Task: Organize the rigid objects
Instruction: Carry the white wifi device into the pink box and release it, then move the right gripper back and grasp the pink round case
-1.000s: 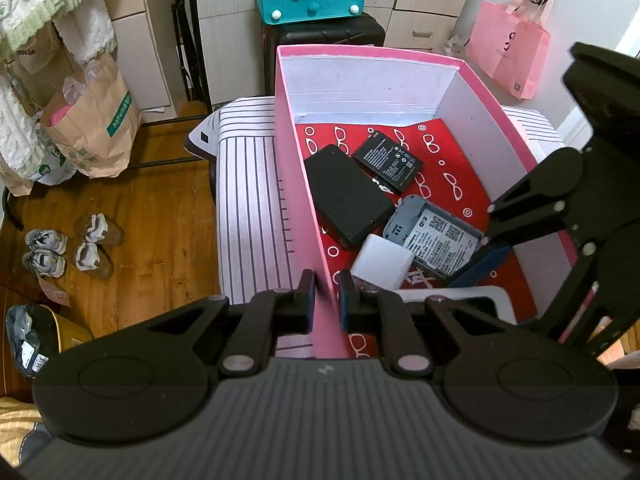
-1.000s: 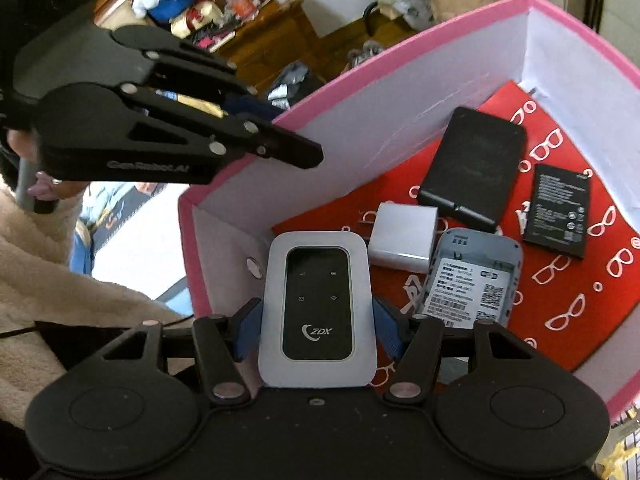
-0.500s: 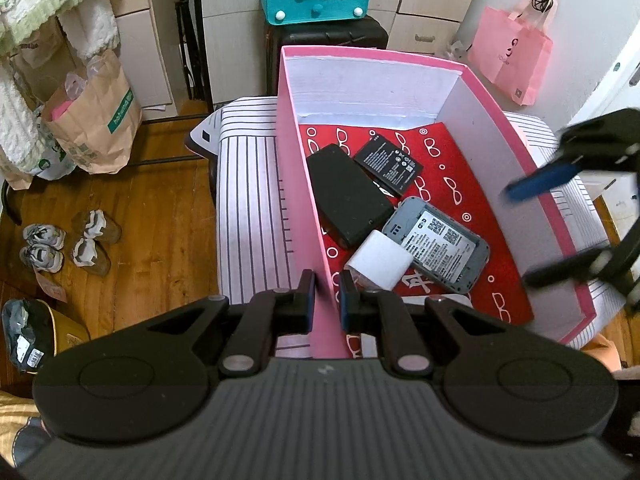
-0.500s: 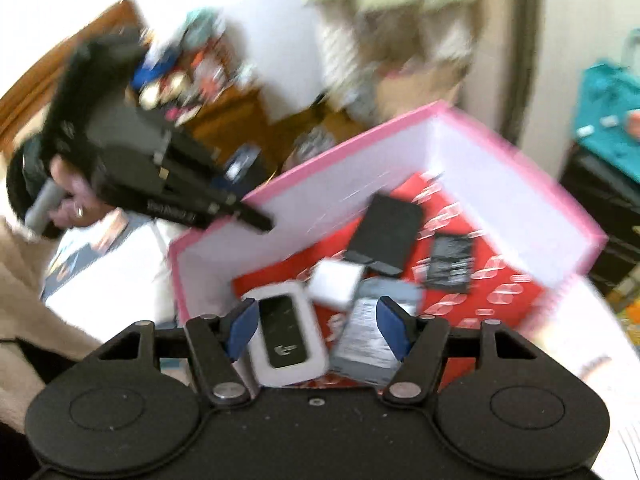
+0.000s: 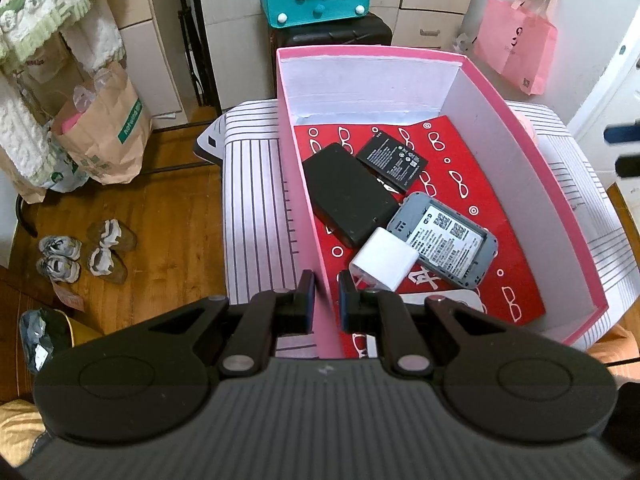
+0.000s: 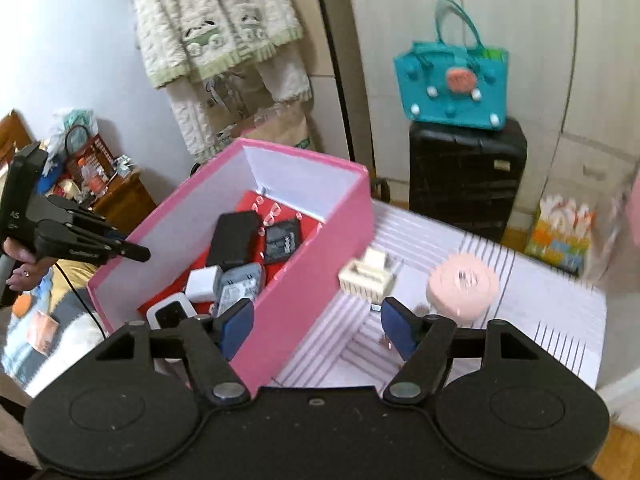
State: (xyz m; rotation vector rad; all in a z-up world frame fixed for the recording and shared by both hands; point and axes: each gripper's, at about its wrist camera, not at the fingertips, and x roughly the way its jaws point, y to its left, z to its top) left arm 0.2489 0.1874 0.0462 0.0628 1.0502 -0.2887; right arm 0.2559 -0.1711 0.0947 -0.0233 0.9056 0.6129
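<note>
The box [image 5: 520, 152], pink with a red liner, fills the middle of the left view on a striped counter [image 5: 256, 184]. The left gripper [image 5: 326, 288] has its fingers together, clamped on the box's near left wall at lower centre; if that pinch drags or lets go, the light box could slide or tip. Inside, nearest, a white router [image 6: 170, 314] lies at the near end, then a white charger [image 5: 384, 258] touching a grey device [image 5: 448, 240], a black pack [image 5: 346, 196] and a battery [image 5: 394, 158] beyond. They crowd the near left half, so another piece dropped there could land tilted on top.

In the right view, the right gripper [image 6: 316, 328] hangs above the box's outer wall and the counter, fingers apart and opening, nothing between them. Beyond, centre right, a cream rack-like piece [image 6: 366, 274] and a pink round thing [image 6: 462, 288] wait on the counter. The view is blurred; a hurried reach could knock the rack or clip the box rim.
</note>
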